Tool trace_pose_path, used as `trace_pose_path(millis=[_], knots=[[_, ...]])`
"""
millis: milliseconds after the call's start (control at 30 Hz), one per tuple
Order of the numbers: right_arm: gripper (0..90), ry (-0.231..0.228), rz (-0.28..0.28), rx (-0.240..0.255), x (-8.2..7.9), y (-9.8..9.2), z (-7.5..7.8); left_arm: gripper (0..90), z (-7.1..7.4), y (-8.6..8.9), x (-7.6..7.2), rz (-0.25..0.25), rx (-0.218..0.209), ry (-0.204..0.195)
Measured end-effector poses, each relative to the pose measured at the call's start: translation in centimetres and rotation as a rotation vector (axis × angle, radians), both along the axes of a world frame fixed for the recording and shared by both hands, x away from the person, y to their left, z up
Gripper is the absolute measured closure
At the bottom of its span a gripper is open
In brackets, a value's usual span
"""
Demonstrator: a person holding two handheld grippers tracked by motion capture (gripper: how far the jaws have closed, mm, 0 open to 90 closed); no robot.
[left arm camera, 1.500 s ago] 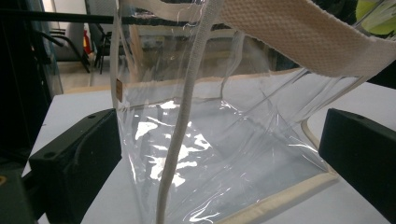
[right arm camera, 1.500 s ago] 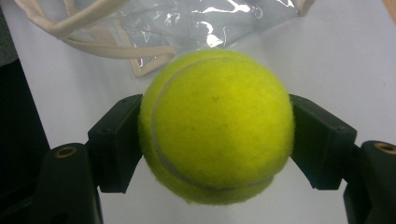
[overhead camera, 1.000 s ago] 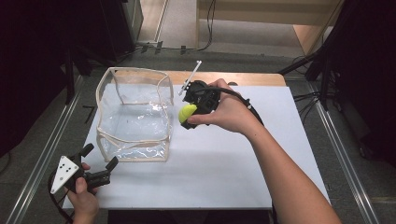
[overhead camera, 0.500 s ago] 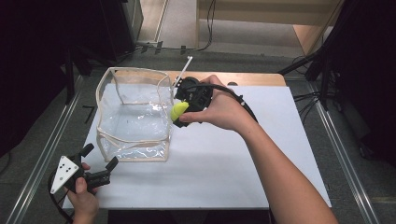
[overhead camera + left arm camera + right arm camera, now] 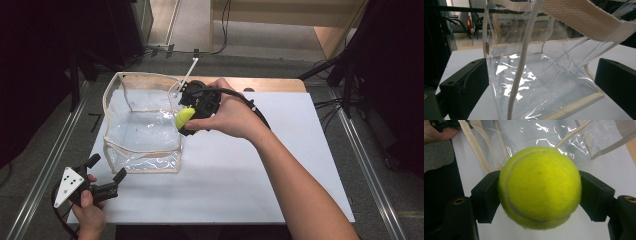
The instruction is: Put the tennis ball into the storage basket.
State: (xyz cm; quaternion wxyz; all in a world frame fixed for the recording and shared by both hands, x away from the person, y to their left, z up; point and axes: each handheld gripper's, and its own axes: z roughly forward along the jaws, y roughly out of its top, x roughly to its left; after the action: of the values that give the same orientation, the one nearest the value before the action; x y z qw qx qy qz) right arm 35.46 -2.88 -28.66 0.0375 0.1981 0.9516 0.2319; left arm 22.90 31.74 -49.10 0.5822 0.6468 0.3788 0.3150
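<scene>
So the right gripper (image 5: 186, 121) is clamped on a tennis ball (image 5: 183, 118). In the right gripper view you can see both black jaws pressing into the yellow-green felt, one at the ball's 9 o'clock and one at its 3 o'clock, with the ball (image 5: 540, 188) bulging out above and below them. No gap on either side, it's a solid pinch.

From the high view the ball sits right at the 3 o'clock edge of a clear plastic bag (image 5: 142, 125), the boxy see-through kind with cream fabric trim along the rim and seams. The ball is up off the counter (image 5: 260, 175), level with the bag's top rim or thereabouts, touching or just beside that side wall; I can't tell which. The person's right hand (image 5: 227, 115) wraps the gripper body, and its black cable loops over the wrist toward 4 o'clock.

The bag stands open and upright on the white counter, toward the 10 o'clock part of it. A thin white strap or stick pokes up from its far corner, at about 1 o'clock of the bag.

The left gripper (image 5: 107, 175) is down at 7 o'clock of the counter, held in the left hand (image 5: 87, 210), near the bag's closest corner but apart from it. Its jaws stand wide apart with nothing clamped; in the left gripper view the bag (image 5: 541, 82) just fills the space ahead, between and beyond the two black jaws.
</scene>
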Motion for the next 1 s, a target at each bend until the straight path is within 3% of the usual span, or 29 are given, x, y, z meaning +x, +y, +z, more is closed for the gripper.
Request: trace_pose_path(millis=[1000], knots=[[23.6,-0.011,0.037,-0.008,0.2,2.6,0.7,0.0,0.0,0.0,0.0,-0.001,-0.004,0.001]])
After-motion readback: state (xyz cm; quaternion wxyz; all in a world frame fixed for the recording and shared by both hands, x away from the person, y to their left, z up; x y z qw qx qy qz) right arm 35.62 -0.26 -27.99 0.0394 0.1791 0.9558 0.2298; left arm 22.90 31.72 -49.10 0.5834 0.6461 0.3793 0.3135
